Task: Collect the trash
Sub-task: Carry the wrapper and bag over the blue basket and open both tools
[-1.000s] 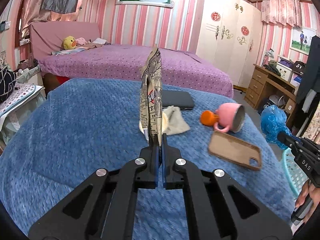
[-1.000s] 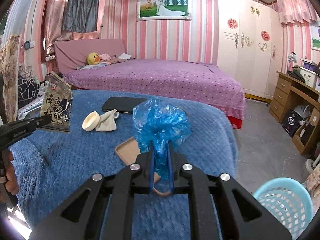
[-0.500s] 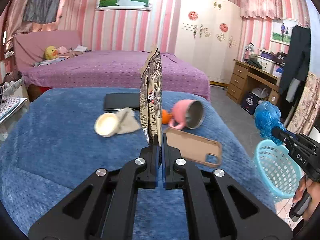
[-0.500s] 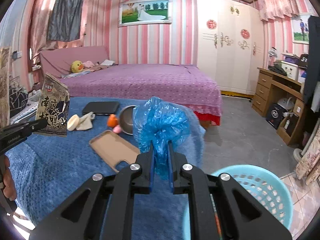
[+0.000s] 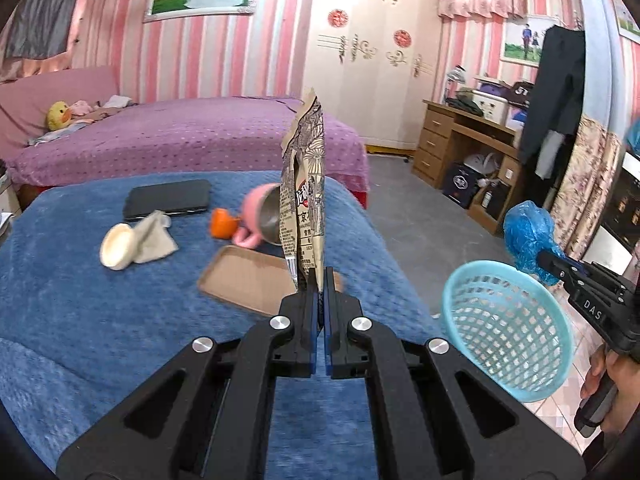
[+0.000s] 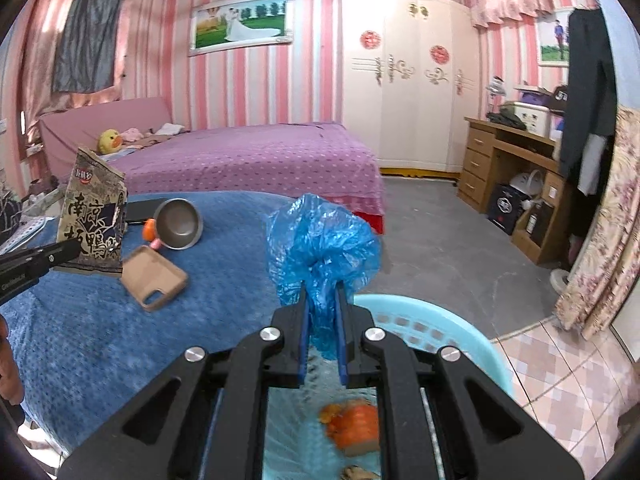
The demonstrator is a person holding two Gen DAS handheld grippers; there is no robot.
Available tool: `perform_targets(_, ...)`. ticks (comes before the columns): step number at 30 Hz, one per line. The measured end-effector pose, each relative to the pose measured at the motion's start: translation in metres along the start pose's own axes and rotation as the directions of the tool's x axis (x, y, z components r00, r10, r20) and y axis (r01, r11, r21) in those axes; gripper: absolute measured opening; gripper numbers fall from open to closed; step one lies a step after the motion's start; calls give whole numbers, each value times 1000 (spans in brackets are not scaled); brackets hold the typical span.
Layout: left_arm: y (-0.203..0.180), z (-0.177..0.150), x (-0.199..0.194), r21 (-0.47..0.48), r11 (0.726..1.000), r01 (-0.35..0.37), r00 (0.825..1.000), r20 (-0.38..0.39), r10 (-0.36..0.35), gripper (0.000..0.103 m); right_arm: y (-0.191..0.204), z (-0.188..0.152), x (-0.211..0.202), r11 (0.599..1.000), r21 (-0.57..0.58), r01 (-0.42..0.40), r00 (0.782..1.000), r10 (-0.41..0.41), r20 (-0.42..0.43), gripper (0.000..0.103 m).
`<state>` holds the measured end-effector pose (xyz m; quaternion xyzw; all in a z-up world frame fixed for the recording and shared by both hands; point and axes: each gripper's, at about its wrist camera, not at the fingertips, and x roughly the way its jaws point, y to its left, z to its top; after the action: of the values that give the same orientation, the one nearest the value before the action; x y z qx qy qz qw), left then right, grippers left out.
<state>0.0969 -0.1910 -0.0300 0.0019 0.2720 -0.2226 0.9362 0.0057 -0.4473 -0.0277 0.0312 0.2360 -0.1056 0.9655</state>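
Basket point(image 6: 432, 320) mostly hidden behind right gripper point(image 6: 322, 336); orange scraps point(image 6: 352, 420) inside blurred; mug point(image 5: 260, 216) part-hidden by snack bag point(image 5: 306, 200).

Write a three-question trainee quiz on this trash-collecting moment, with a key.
1. True or false: the left gripper is shut on the snack bag.
2. What does the right gripper hold? A) blue plastic bag B) pink mug C) phone case
3. Fill in: in the right wrist view, the right gripper is above the light blue ____.

Key: 1 true; 2 A; 3 basket.
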Motion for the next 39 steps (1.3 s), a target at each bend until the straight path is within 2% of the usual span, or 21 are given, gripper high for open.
perform_targets(13,-64,-14,30,50,992,116,992,-62,-113,0,-51,-27,-3,994,57,96,994,-93,-53,11)
perform_targets(22,-95,-28,46,63,974,217,971,-122,-208,0,-74,-41,0,986,101,130,989,-122,-79,11)
perform_targets(31,-133,-36,58,116,957,266,957,-154,-247,1,-97,-52,-3,978,133,159,985,-147,-93,11)
perform_targets(39,-156,-36,54,128,942,310,944,-157,-289,1,-100,-54,-5,976,130,172,983,-161,-93,11)
